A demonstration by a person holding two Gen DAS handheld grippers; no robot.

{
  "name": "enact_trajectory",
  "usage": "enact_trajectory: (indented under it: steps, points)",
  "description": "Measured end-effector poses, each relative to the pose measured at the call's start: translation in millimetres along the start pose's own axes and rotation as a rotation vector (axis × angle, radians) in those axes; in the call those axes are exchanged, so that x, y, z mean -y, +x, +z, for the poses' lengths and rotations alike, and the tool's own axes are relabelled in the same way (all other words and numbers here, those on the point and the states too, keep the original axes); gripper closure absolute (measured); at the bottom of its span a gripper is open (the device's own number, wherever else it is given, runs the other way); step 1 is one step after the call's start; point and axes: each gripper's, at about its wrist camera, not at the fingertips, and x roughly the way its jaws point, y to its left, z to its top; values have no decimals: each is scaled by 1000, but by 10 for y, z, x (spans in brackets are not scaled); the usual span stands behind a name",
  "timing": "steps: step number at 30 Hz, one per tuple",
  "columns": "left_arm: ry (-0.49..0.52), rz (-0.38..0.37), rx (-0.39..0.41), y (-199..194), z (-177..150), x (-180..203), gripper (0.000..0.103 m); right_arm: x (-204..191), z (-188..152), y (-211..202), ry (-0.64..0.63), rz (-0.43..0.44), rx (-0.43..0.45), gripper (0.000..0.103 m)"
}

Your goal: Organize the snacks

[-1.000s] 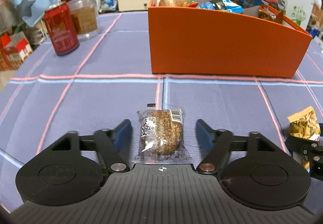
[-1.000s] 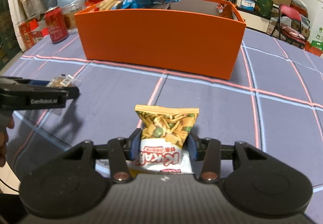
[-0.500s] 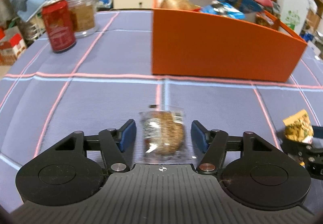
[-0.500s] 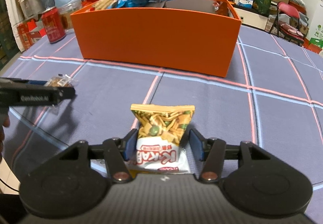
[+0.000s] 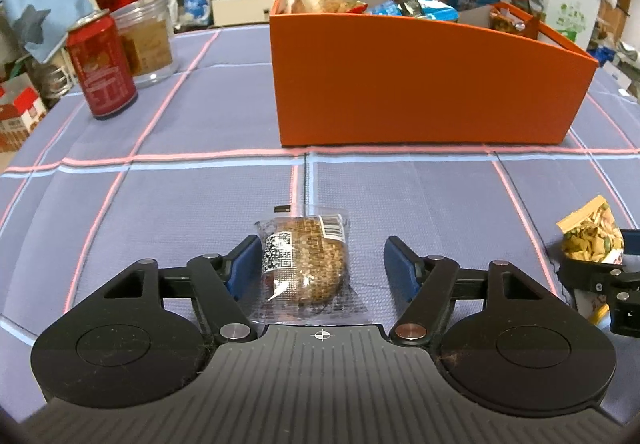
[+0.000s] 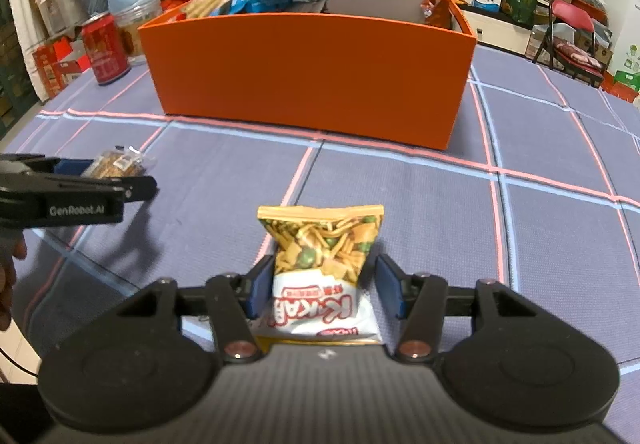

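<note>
A wrapped brown cracker cake [image 5: 306, 260] lies on the purple cloth between the fingers of my left gripper [image 5: 322, 264]. The left pad touches the wrapper; the right pad stands clear, so the gripper is open. It also shows in the right wrist view [image 6: 116, 163]. My right gripper [image 6: 322, 284] has a yellow snack bag [image 6: 322, 256] between its fingers; the left pad touches the bag and a small gap shows at the right pad. The bag also shows in the left wrist view [image 5: 592, 238]. The orange box [image 5: 420, 83] [image 6: 308, 71] holds several snack packs behind.
A red can [image 5: 102, 69] [image 6: 105, 48] and a clear jar [image 5: 148, 39] stand at the back left. The table edge [image 6: 28, 284] runs along the near left. Shelves and room clutter lie beyond the table.
The left gripper shifted right, so the cake now sits against its left pad. The right gripper's jaws have opened a little around the snack bag.
</note>
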Motion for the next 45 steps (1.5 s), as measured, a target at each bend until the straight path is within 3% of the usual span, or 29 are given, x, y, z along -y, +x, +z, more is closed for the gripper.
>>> enact_trajectory:
  steps: [11,32,33,34,35,39,45]
  points:
    - [7,-5,-10,1,-1,-1,54,-2,-3,-1,0,-5,2,49]
    - [8,-9,-14,5,-3,-2,53,8,-1,-1,-2,-4,-4,50]
    - [9,-8,-15,3,-3,2,56,6,0,-3,-4,-3,-6,53]
    - [10,-8,-15,-5,1,6,65,10,4,-13,-1,0,-4,62]
    - [7,2,-12,-23,14,9,97,21,9,-26,10,5,2,62]
    - [-30,-7,-19,-104,80,-4,98,15,75,-166,-7,-8,63,64]
    - [-1,27,103,-419,249,79,98,12,234,-484,-18,-34,184,64]
